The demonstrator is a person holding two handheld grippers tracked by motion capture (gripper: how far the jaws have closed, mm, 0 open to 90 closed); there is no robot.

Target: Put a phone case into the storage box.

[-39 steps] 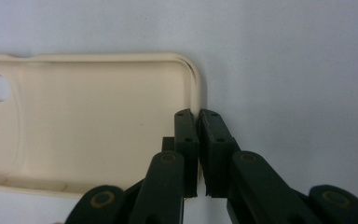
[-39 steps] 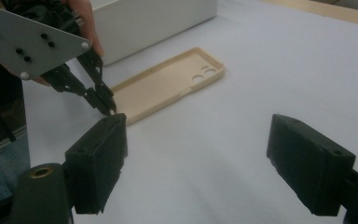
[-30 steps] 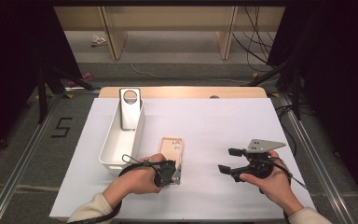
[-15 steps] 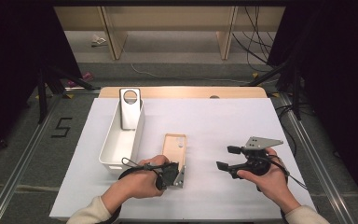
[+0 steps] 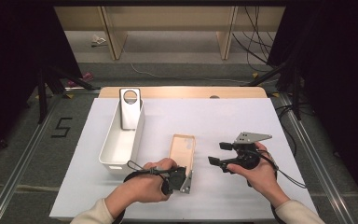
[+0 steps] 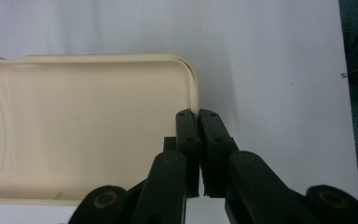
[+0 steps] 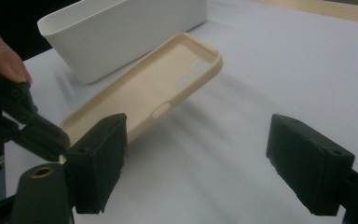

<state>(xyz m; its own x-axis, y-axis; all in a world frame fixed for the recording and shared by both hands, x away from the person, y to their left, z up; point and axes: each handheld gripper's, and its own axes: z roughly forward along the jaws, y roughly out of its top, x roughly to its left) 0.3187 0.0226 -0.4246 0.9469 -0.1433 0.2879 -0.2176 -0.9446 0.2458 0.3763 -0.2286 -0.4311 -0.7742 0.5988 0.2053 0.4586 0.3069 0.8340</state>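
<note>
While your left tongs (image 6: 199, 116) are pinching the near rim of the cream phone case (image 5: 182, 148), tilting it off the surface (image 5: 242, 116), your right tongs (image 5: 220, 153) are waiting wide open just beside it, ready to share the hold.

place: lab – evidence: aluminium-frame rig (image 5: 23, 175) | floor cables (image 5: 256, 44) – dark surroundings

One readable mark: a dark digit "5" (image 5: 61, 127) on the grey floor (image 5: 23, 154), left of the bench (image 5: 242, 116). Nothing legible on the phone case (image 5: 182, 148), the white bin (image 5: 116, 149) or the bench sheet.
</note>
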